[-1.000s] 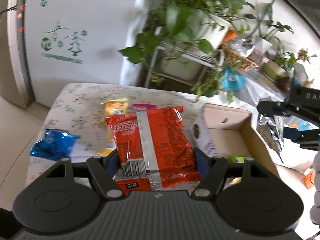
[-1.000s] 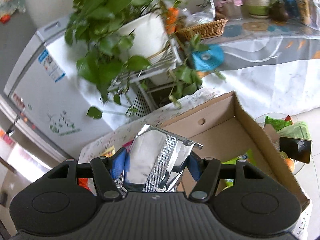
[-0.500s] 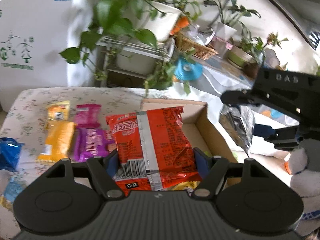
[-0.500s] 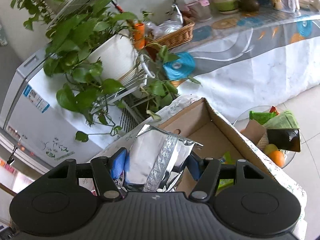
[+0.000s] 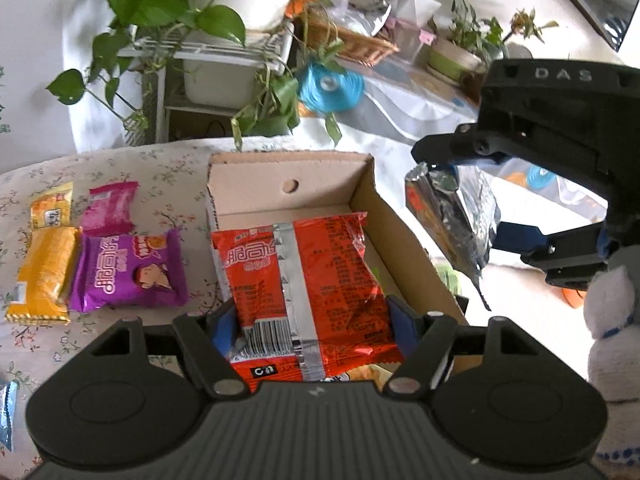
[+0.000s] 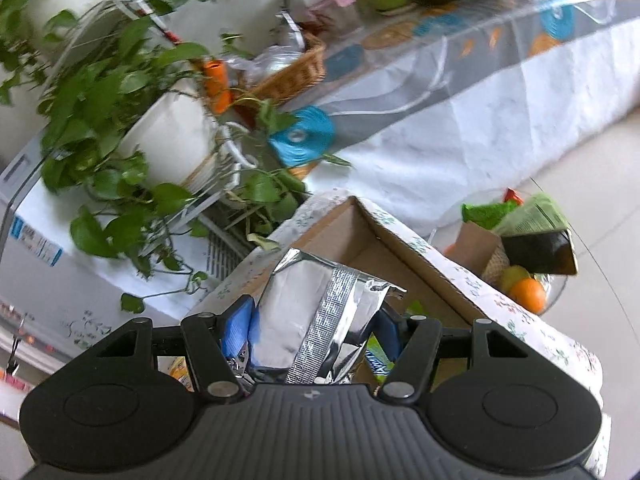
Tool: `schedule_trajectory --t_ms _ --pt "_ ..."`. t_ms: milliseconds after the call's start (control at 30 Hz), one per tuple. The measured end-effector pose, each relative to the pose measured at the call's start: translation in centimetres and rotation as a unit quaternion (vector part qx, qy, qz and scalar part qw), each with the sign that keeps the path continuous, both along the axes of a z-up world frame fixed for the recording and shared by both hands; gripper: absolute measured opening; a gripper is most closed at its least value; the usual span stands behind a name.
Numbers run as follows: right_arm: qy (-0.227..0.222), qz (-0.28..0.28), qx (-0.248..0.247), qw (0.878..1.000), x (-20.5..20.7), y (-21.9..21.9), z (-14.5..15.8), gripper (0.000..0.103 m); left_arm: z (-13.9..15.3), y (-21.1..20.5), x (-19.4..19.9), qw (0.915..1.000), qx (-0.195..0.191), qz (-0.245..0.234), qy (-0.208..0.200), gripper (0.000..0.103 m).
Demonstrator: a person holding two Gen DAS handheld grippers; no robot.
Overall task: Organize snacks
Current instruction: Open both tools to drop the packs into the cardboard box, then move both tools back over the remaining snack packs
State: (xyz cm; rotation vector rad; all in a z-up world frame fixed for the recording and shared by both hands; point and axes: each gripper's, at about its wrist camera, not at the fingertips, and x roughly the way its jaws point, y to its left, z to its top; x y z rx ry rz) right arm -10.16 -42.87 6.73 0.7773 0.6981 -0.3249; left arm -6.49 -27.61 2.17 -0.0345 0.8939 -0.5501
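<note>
Jaws around glossy red packet (image 5: pixel 308 280)

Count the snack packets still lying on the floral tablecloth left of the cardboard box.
4: small yellow packet at back left, pink packet beside it, large yellow packet in front, purple packet nearest the cardboard box. More may be hidden.
</note>
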Motion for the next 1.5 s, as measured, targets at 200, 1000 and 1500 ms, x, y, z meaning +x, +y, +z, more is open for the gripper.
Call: schedule_trajectory --t_ms 200,1000,1500 --pt "0.017 -0.016 0.01 1.0 0.3 -0.3 -0.6 0.07 -0.1 -0.8 0.1 0.9997 0.021 -0.01 -0.003 0.076" --pt "0.02 -0.013 0.009 1.0 0.9 0.3 -0.6 0.084 1.2 1.6 0.7 0.9974 0.059 -0.014 -0.039 0.092" --pt "0.021 0.052 -0.019 0.998 2.5 3.1 -0.7 0.087 0.8 8.4 2.8 0.9965 0.074 0.024 -0.032 0.094"
